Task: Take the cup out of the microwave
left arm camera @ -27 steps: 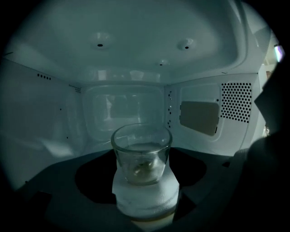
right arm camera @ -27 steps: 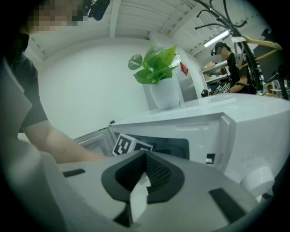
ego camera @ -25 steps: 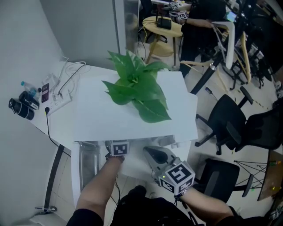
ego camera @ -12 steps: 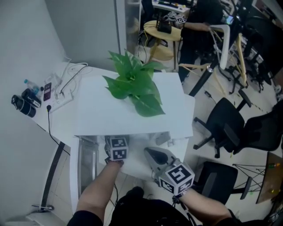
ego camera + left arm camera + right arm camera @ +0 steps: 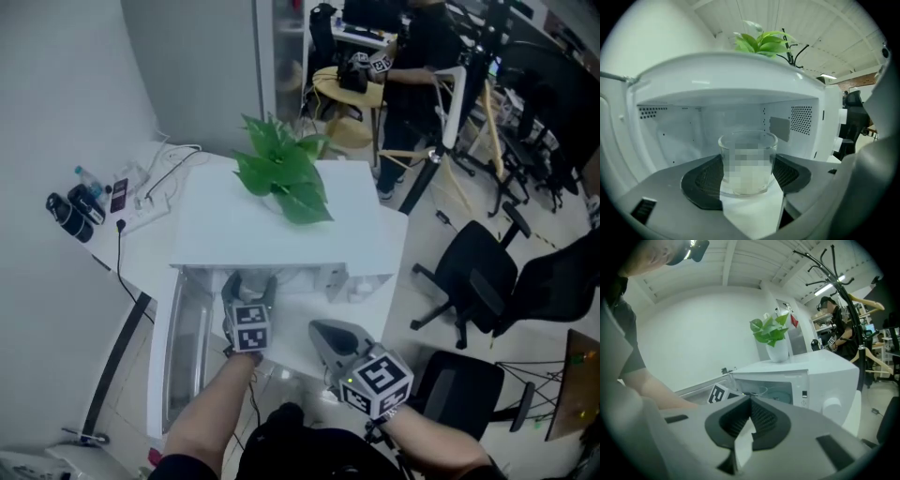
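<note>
A clear glass cup [image 5: 747, 161] stands upright between the dark pads of my left gripper [image 5: 747, 176], which is shut on its sides. Behind it is the white microwave's [image 5: 740, 65] open cavity. From the head view, the left gripper [image 5: 249, 289] is at the mouth of the microwave [image 5: 281, 225], with the cup mostly hidden by its jaws. My right gripper [image 5: 324, 330] hangs shut and empty just in front of the microwave, right of the left one. In the right gripper view its pads [image 5: 757, 416] meet at the tip, and the microwave [image 5: 825, 369] lies ahead.
The microwave door [image 5: 183, 356] swings open to the left. A green potted plant [image 5: 286, 173] stands on top of the microwave. A power strip with cables [image 5: 141, 202] lies on the table at left. Black office chairs [image 5: 478, 272] stand to the right.
The left gripper has drawn back toward me from inside the cavity to its mouth, with the cup. The right gripper has barely moved. The head view has shifted.
</note>
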A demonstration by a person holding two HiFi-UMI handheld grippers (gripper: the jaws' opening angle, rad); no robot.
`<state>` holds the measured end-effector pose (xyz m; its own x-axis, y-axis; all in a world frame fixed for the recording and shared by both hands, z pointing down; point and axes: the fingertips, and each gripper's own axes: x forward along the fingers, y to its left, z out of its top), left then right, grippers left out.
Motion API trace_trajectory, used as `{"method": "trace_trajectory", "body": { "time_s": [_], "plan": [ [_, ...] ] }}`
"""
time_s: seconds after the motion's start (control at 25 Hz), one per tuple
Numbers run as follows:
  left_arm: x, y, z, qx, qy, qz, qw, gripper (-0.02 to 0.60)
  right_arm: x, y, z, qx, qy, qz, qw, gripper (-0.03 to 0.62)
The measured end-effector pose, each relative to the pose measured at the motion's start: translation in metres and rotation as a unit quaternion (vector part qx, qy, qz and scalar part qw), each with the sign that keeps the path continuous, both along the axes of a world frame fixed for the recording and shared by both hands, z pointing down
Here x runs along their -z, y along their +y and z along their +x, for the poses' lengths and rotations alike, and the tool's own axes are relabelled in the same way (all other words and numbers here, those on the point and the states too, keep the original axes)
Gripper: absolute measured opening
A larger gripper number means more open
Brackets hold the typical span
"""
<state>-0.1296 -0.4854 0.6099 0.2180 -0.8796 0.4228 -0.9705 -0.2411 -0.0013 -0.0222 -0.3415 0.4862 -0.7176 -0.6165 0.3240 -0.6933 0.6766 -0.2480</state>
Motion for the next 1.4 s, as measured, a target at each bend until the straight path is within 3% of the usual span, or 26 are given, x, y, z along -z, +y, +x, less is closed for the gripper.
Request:
{"method": "trace_trajectory", "body": {
  "time_s": [0.84,1.4],
  "plan": [
    [0.1,0.167,0.043,-0.004,0.02,0.058,0.9981,0.321,0.048,0.123,0.062,-0.01,-0.028,0.049,0.998,0.003],
    [0.141,0.247,0.05,-0.011,0.019,0.068,0.9974,0.321,0.059,0.162,0.062,0.009,-0.042,0.045,0.998,0.003]
  ]
}}
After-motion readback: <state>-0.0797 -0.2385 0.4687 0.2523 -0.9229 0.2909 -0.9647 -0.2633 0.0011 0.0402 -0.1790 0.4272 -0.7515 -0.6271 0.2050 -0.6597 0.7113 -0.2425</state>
